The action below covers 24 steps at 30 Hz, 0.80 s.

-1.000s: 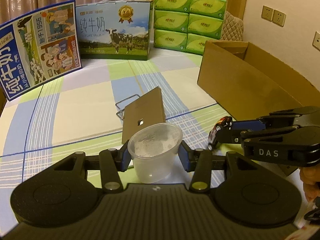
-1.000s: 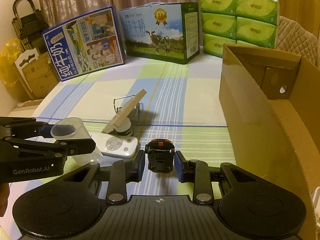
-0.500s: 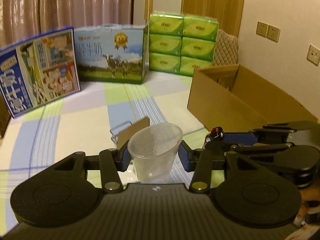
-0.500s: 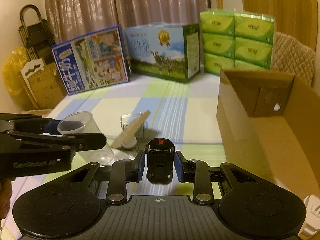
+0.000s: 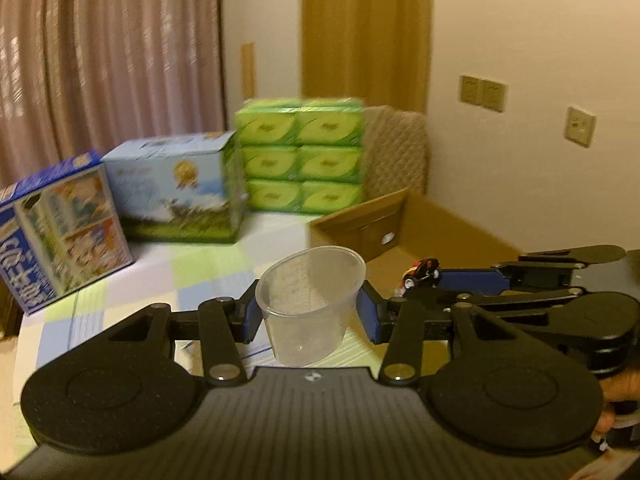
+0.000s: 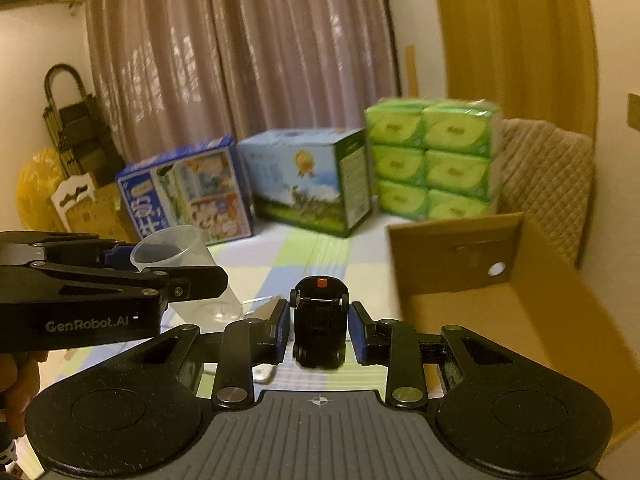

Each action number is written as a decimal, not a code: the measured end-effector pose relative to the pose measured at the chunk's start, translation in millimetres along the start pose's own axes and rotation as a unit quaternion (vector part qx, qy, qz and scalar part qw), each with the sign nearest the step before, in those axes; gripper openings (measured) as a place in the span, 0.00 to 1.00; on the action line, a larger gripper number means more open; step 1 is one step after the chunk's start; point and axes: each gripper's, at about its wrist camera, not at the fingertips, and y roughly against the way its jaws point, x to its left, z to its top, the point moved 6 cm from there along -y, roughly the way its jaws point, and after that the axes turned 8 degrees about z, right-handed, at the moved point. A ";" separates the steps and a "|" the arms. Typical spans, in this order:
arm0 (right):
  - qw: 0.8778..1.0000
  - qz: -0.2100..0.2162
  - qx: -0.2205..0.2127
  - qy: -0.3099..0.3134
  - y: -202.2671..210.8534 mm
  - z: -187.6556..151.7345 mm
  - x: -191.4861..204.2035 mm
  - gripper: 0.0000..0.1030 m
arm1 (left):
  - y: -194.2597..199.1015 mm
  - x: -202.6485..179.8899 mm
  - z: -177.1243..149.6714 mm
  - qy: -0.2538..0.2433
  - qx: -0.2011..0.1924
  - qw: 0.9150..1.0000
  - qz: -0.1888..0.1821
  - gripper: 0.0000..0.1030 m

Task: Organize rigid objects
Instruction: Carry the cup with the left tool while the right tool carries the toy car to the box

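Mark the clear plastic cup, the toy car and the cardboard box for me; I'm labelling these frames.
clear plastic cup (image 5: 310,312), left wrist view, front wall below the rim.
toy car (image 6: 319,320), right wrist view, dark underside facing the camera.
cardboard box (image 6: 452,260), right wrist view, near end wall.

Colours and patterns across the bed and boxes

The cup is clear and colourless; the toy car is black with a small red patch on top. The bedsheet is checked in pale green, light blue and white. The open box is plain brown cardboard. Behind it the tissue packs are bright green, one milk carton sky blue with green grass, the other carton deep blue. The curtain is dusky pink-brown.
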 end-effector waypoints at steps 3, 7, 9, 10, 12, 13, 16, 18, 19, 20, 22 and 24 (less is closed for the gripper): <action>1.000 -0.014 -0.007 -0.003 23.7 7.1 -15.8 0.27 | 5.2 -23.7 9.7 -0.004 -0.006 1.000 -0.017 0.42; 0.999 -0.035 -0.012 -0.019 52.1 10.9 -43.2 0.27 | 8.1 -53.4 20.8 -0.006 -0.009 0.999 -0.042 0.42; 0.999 -0.046 -0.013 -0.023 63.9 10.8 -56.2 0.27 | 7.6 -67.5 26.0 -0.006 -0.010 0.999 -0.052 0.42; 0.998 -0.051 -0.013 -0.024 68.9 10.9 -62.5 0.27 | 6.5 -75.4 28.4 -0.008 -0.010 0.998 -0.058 0.42; 0.998 -0.061 -0.013 -0.030 78.2 10.7 -74.9 0.27 | 3.0 -88.5 31.7 -0.012 -0.009 0.998 -0.064 0.42; 0.997 -0.064 -0.013 -0.032 82.3 9.6 -80.5 0.27 | 0.8 -94.7 32.6 -0.013 -0.008 0.998 -0.068 0.42; 0.996 -0.075 -0.015 -0.038 91.7 6.9 -97.3 0.27 | -7.9 -112.3 32.8 -0.019 -0.002 0.997 -0.077 0.42; 0.996 -0.081 -0.014 -0.046 95.9 3.2 -109.2 0.27 | -15.6 -122.2 31.2 -0.023 0.005 0.996 -0.083 0.42; 0.995 -0.083 -0.014 -0.051 96.4 1.5 -114.6 0.27 | -18.9 -126.6 30.0 -0.025 0.008 0.996 -0.085 0.42; 0.995 -0.087 -0.013 -0.055 97.0 -1.0 -120.5 0.27 | -21.8 -130.3 28.5 -0.025 0.011 0.996 -0.087 0.42; 0.994 -0.092 -0.012 -0.063 97.6 -6.2 -131.4 0.27 | -30.9 -137.7 24.1 -0.028 0.019 0.995 -0.089 0.42; 0.993 -0.095 -0.007 -0.072 96.3 -12.6 -141.0 0.27 | -40.9 -143.6 19.2 -0.033 0.029 0.995 -0.090 0.42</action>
